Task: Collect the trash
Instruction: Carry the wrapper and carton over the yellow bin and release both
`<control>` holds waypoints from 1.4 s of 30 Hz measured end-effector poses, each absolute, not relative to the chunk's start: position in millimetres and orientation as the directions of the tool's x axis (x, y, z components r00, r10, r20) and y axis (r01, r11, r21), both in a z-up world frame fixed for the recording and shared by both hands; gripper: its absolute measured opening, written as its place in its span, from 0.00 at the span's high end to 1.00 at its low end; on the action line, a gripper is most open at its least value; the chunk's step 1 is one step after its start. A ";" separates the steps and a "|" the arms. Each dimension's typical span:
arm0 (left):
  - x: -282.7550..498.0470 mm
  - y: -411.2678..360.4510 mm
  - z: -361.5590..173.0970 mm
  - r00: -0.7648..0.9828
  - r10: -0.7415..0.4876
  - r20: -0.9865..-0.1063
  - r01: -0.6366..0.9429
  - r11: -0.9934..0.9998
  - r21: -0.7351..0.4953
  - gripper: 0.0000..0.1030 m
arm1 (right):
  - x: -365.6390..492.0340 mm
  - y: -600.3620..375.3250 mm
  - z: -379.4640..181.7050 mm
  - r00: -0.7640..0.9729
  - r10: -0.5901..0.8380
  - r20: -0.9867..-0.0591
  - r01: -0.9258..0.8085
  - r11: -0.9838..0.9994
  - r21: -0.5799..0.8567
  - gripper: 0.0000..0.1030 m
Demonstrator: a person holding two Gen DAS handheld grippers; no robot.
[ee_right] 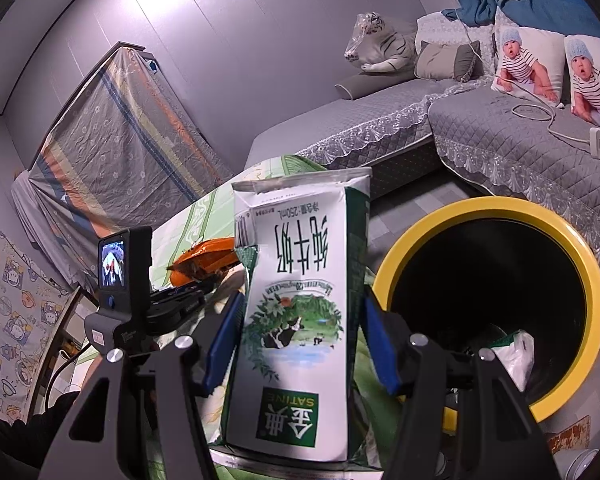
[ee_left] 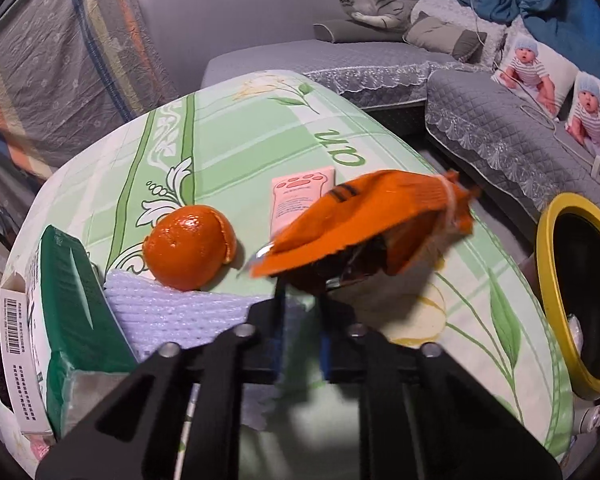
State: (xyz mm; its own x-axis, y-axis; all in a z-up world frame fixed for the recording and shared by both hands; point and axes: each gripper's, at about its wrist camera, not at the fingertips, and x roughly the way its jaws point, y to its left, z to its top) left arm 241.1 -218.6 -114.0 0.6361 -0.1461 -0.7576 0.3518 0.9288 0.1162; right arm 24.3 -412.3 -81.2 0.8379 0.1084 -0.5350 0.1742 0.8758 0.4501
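Observation:
My left gripper (ee_left: 302, 300) is shut on an orange snack wrapper (ee_left: 364, 220) and holds it above the green floral table (ee_left: 260, 132). An orange peel (ee_left: 188, 252) lies on the table to its left. My right gripper (ee_right: 296, 344) is shut on a white and green milk carton (ee_right: 300, 320), held upside down beside the yellow-rimmed black trash bin (ee_right: 496, 304). The bin also shows at the right in the left wrist view (ee_left: 576, 300). The left gripper with the wrapper (ee_right: 204, 260) shows in the right wrist view.
A green and white carton (ee_left: 60, 320) and a pale blue foam sheet (ee_left: 180, 312) lie at the table's left front. A pink tube (ee_left: 296, 196) lies mid-table. A grey sofa (ee_left: 500, 120) stands behind. White trash (ee_right: 516, 356) lies in the bin.

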 end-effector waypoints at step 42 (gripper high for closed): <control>255.3 -249.1 -91.8 0.634 -0.246 -0.733 0.537 0.822 0.189 0.97 | 21.6 -415.3 -79.7 0.845 0.137 -0.518 0.158 0.861 0.484 0.47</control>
State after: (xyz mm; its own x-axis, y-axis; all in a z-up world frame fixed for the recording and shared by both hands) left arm 255.3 -249.1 -91.8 0.6342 -0.2463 -0.7329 0.5371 0.8222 0.1885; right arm 21.6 -415.3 -79.7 0.8446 0.1365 -0.5178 0.1575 0.8608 0.4839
